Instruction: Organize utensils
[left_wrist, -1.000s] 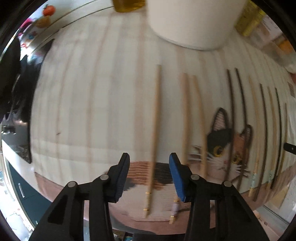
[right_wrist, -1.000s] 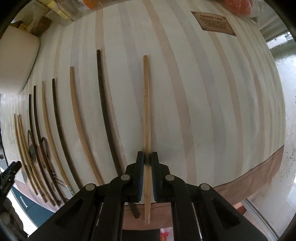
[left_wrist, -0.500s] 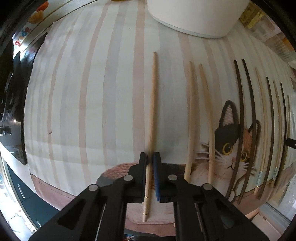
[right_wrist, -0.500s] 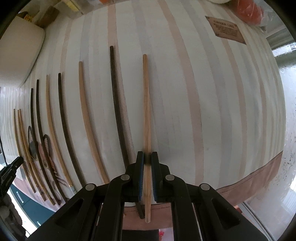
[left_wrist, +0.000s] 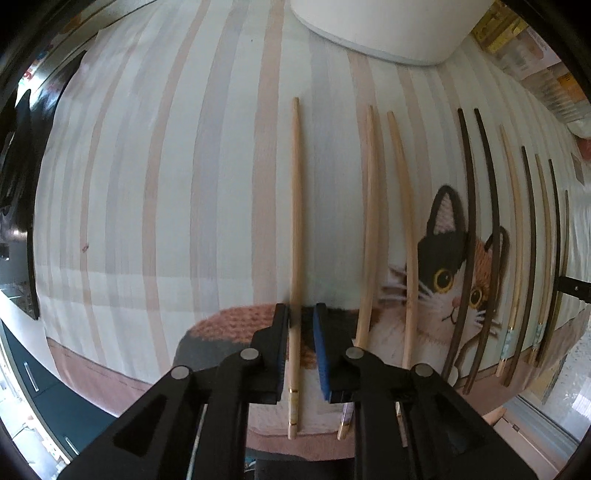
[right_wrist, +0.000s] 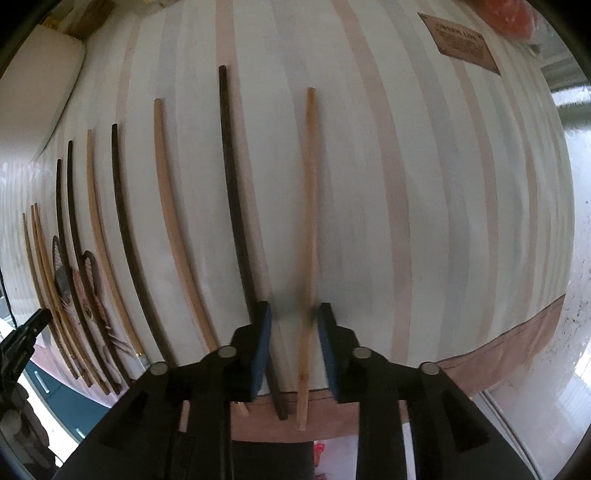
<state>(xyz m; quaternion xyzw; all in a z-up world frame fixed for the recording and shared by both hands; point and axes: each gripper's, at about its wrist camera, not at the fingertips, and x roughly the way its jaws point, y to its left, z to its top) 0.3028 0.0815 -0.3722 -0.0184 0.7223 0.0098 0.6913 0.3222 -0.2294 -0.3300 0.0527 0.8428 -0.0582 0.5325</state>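
Our left gripper (left_wrist: 301, 347) and right gripper (right_wrist: 294, 349) are both opening, a pale chopstick (left_wrist: 294, 236) loose between each on the mat (left_wrist: 147, 184). Light, stiff, rolls easily; we'd pinch near the thick end.

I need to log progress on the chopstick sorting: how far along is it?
Mostly laid out: light and dark chopsticks lie in a parallel row on the cat-print cloth. In hand: the left gripper and right gripper are opening, each around a light chopstick at opposite ends of the row. Left: withdrawing both grippers.
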